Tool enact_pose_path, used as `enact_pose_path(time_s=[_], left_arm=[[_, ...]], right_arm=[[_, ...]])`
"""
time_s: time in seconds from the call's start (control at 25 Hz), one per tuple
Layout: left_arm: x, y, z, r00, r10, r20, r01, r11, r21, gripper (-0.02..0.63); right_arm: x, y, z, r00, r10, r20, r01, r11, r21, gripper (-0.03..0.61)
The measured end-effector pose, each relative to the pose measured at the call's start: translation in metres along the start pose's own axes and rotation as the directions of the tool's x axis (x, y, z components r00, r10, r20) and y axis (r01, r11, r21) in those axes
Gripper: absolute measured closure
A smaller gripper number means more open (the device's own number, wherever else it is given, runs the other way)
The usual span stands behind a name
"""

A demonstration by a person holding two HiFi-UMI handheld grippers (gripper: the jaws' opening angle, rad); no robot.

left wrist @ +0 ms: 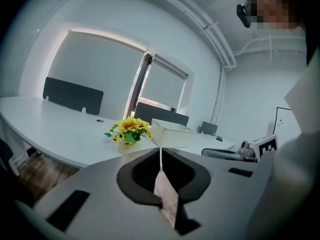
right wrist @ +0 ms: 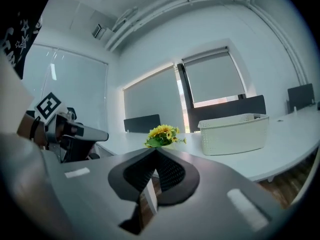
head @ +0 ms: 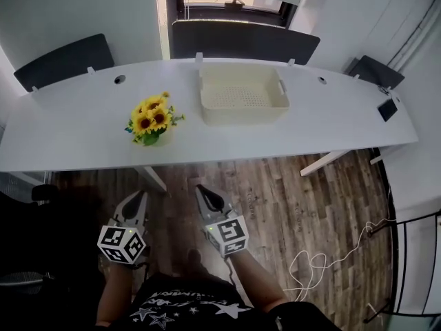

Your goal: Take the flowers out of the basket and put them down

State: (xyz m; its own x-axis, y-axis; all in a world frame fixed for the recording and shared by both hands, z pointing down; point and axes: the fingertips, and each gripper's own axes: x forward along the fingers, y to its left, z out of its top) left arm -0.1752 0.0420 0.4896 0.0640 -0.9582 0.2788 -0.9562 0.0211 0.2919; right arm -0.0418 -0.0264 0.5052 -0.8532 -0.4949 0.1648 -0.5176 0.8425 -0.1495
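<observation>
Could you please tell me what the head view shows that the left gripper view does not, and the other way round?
Only the head view: the empty inside of the basket and the white cable on the floor. Only the left gripper view: the left gripper up close, jaws together on nothing, and the ceiling pipes. Both: the flowers on the table, apart from the basket.

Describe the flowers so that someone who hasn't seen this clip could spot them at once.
A long white table runs across the head view. On it, left of the cream basket and apart from it, sits the bunch of flowers. It is the only yellow-and-green thing on the white top.
</observation>
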Motion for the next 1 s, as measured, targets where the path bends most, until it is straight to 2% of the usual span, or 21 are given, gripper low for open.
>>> enact_pose_path(time_s=[0.2, 0.56, 1.0], left_arm=[[-0.004, -0.01, -0.012, 0.999, -0.038, -0.005, 0.038, 0.998, -0.049, 0.595], [-0.049, -0.006, -0.015, 0.998, -0.061, 0.012, 0.062, 0.997, -0.05, 0.595], [-0.123, 0.005, -0.02, 0.991, -0.125, 0.037, 0.127, 0.991, -0.043, 0.594]], right_arm=[[-0.003, 0.015, -0.016, 0.998, 0.02, -0.052, -0.021, 1.0, -0.02, 0.577], [-0.017, 0.07, -0.013, 0.996, 0.053, -0.071, -0.059, 0.994, -0.092, 0.577], [-0.044, 0.14, -0.014, 0.997, 0.01, -0.079, -0.02, 0.991, -0.129, 0.577]])
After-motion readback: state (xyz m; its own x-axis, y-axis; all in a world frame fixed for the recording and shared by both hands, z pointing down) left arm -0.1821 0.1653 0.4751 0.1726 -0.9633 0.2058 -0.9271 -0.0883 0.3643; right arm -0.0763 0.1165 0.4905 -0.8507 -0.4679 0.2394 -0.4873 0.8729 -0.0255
